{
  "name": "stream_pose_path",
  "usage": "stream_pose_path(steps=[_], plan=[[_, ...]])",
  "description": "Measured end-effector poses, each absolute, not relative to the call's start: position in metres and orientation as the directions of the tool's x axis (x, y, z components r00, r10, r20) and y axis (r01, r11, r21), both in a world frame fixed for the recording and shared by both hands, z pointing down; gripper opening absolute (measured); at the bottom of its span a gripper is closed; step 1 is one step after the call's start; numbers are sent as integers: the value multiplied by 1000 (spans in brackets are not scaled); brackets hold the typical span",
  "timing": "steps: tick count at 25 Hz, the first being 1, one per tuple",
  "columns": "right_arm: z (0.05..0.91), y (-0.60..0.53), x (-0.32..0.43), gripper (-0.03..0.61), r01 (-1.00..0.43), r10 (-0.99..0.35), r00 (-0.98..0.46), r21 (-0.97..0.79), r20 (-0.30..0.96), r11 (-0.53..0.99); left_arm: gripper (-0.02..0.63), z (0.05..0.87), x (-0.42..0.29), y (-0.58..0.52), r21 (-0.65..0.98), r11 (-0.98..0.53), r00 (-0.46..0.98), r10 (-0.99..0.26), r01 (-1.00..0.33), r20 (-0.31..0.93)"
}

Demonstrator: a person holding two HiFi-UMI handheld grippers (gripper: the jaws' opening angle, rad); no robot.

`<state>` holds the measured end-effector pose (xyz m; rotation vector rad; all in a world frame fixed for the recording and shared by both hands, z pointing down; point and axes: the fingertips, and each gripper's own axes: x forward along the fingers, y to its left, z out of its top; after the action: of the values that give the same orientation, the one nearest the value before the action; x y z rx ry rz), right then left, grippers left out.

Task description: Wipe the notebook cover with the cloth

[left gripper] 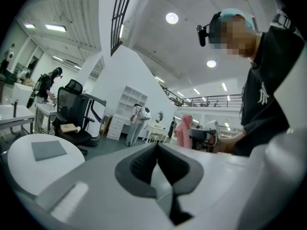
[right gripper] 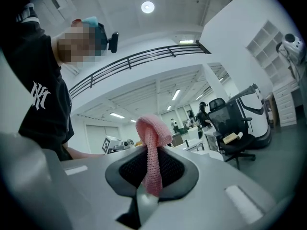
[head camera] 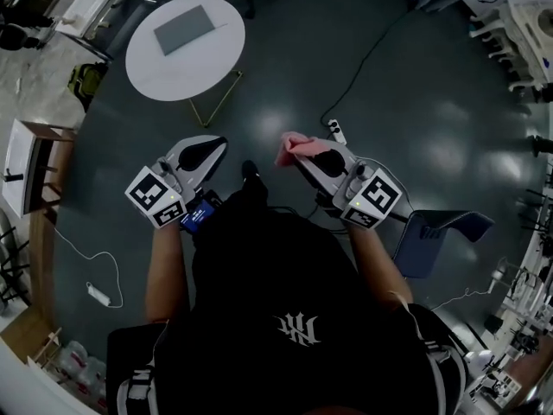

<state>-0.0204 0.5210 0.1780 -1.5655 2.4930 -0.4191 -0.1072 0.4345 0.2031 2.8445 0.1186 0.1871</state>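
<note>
Over the dark floor, the person is standing with a gripper in each hand, both held at waist height and well apart from the round white table point(head camera: 145, 69). The notebook point(head camera: 183, 28) is lying flat on that table, a grey rectangle with its cover bare; from the left gripper view it is showing low at the left edge point(left gripper: 49, 150), far from either tool.

The right gripper point(head camera: 313, 156) is clamping the cloth point(head camera: 298, 148). In the right gripper view its jaws are pressing together on a strip of the pink knit point(right gripper: 152, 150), which is rising between the dark pads and folding over in a loop above them. The left gripper point(head camera: 210, 149) is carrying nothing: in its own view the jaws are meeting pad to pad point(left gripper: 157, 148) with no gap and nothing between them.

Beyond the table, a white shelf unit point(left gripper: 125, 101) is standing against the wall, its open cubbies too small to tell what is in them. A black office chair point(left gripper: 72, 110) is sitting near it, with a pale object resting on its seat. On the floor ahead of the right gripper, a power strip point(head camera: 335, 130) is lying at the end of a dark cable.
</note>
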Motion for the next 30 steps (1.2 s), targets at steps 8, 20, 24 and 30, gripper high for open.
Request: stream_pose_path(steps=[8,20,24,30], plan=[[173,432,28,37,-869,-898,-430,-313,96,383,3,193,-92,318,319,-945,996,-57,-76,69],[163,288,45,37,-807,-844,-532,-337,60,485,3,205,-68,202,360,-924,981,-65,-128,181],[182,249,53,37,-768,-818,-573,-376,45,518,3,220,-61,178,350,-924,963,-59,-153,264],[197,161,83,37,-699,-773,-634,-430,5,571,3,231,-46,112,353,-902,929,-118,-248,350]])
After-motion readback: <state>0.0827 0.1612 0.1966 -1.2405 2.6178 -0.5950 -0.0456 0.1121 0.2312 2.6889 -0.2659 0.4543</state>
